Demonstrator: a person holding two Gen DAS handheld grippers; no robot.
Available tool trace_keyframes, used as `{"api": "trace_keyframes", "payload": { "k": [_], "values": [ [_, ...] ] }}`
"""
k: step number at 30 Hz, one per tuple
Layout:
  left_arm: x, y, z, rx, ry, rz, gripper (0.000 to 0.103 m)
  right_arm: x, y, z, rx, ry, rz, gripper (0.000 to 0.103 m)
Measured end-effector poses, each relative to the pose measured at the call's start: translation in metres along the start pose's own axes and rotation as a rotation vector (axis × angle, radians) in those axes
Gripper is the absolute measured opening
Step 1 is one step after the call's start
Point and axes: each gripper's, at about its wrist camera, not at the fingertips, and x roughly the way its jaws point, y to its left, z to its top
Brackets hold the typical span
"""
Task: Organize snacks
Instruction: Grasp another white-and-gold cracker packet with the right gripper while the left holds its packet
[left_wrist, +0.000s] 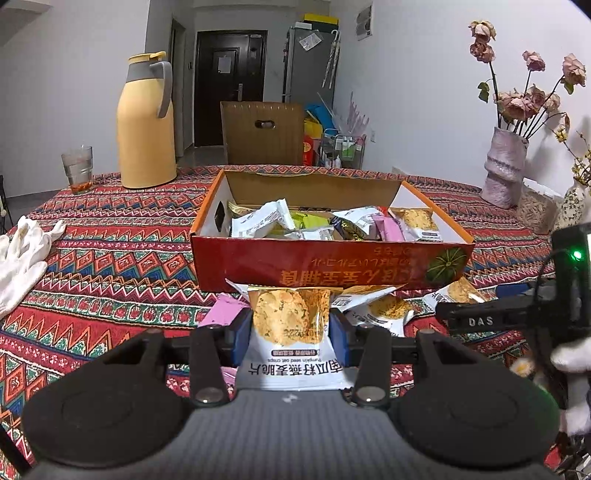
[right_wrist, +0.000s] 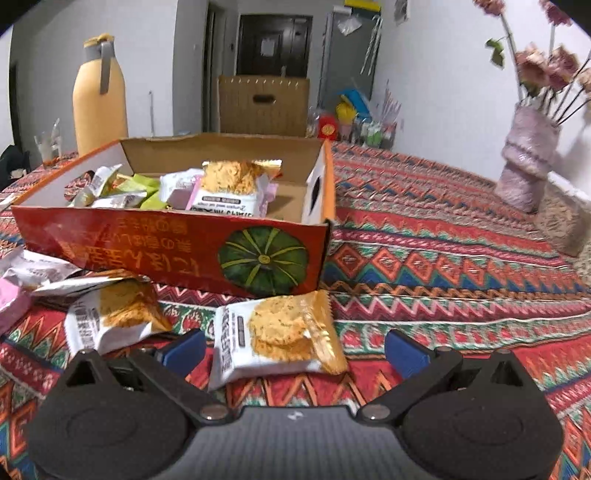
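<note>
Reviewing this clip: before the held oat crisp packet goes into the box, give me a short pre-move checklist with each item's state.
1. Left gripper shut on oat crisp packet: ok.
2. Packet lifted off the tablecloth: cannot tell.
3. Cardboard box open on top: ok.
4. Free space in box, bare floor at its right end: ok.
5. Right gripper open, a packet on the table between its fingers, not gripped: ok.

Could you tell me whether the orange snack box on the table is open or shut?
Open. The box has no lid over it, and wrapped snacks lie exposed inside, visible from both wrist views.
</note>
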Motion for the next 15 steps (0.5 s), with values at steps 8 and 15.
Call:
{"api": "trace_keyframes", "payload": {
  "k": [8, 15],
  "values": [
    [0.008, 0.007, 0.002, -0.025, 0.01, 0.007, 0.044, 0.018, -0.006, 0.001, 0.065, 0.015, 0.028, 0.103],
    [0.01, 0.006, 0.002, -0.032, 0.011, -0.006, 0.044, 0.017, -0.007, 0.001, 0.056, 0.012, 0.041, 0.103]
  ]
}}
